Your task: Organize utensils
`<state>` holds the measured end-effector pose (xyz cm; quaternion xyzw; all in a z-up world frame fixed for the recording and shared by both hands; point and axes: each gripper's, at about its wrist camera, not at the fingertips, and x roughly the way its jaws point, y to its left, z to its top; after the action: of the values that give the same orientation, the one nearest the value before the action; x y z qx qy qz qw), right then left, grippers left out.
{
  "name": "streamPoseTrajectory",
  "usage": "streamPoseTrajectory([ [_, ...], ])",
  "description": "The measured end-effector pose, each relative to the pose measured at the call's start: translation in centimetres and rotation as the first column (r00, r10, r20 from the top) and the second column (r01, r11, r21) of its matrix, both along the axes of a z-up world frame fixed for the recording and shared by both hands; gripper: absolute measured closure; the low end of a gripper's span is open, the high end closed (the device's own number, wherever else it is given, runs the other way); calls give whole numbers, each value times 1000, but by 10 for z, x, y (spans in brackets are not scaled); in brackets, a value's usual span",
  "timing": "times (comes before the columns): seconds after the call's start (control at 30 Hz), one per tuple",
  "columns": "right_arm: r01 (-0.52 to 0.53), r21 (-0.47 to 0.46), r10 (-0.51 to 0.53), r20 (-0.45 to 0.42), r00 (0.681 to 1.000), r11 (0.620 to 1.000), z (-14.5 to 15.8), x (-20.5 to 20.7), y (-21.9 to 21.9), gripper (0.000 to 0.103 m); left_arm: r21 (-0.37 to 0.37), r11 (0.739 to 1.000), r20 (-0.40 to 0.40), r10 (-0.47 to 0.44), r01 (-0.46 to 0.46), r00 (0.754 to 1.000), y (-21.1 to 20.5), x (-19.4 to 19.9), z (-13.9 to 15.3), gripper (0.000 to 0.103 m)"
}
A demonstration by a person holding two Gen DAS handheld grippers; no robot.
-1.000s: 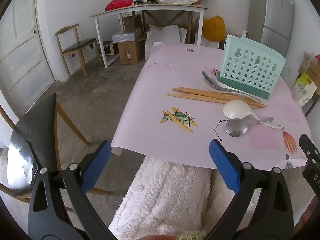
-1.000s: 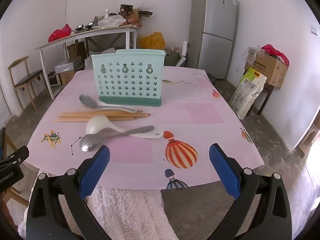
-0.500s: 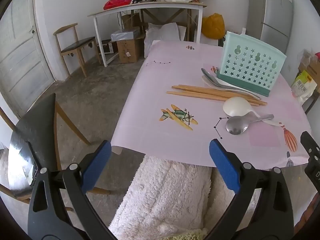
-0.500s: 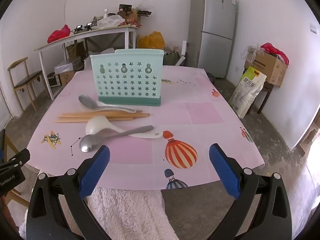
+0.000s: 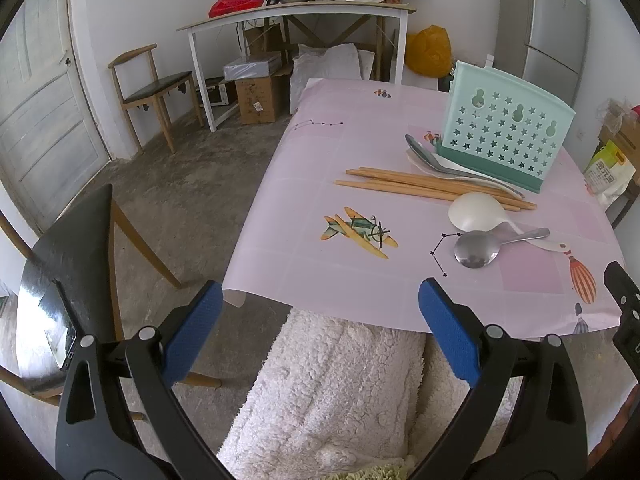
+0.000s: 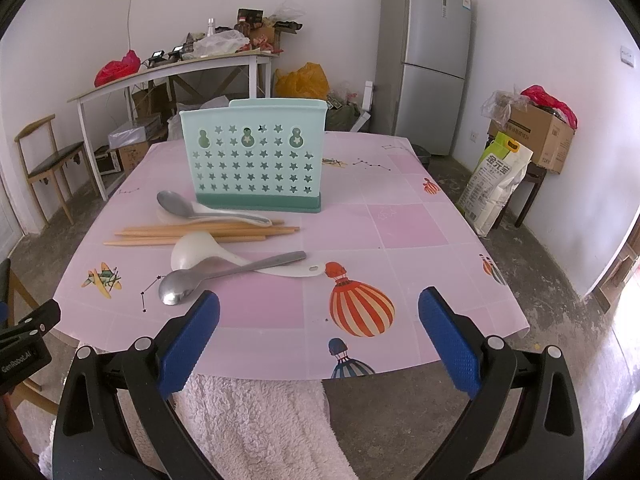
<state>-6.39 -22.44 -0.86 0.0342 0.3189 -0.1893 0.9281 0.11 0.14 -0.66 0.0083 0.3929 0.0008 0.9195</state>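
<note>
A mint green utensil holder with star holes stands upright on the pink table; it also shows in the left wrist view. In front of it lie a metal spoon on a white spoon, several wooden chopsticks, a white rice paddle and a second metal spoon, nearest the front edge. In the left wrist view I see the chopsticks and the near spoon. My left gripper and right gripper are both open and empty, before the table's front edge.
A fluffy white cloth lies below the front edge. A dark chair stands at the left. A white workbench with clutter, a wooden chair, a fridge, a rice bag and boxes line the room.
Both grippers have drifted slightly; the table and utensils sit a little lower and nearer in both views. Nothing on the table has moved. Both stay open.
</note>
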Motion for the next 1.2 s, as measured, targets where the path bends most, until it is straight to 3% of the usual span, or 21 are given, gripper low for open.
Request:
streamPoseTrajectory([
  [1.2,-1,1,1,0,1000,1000,2,2,1,6,7,1000,-22,8,-8,1000,4,2,-4,8],
])
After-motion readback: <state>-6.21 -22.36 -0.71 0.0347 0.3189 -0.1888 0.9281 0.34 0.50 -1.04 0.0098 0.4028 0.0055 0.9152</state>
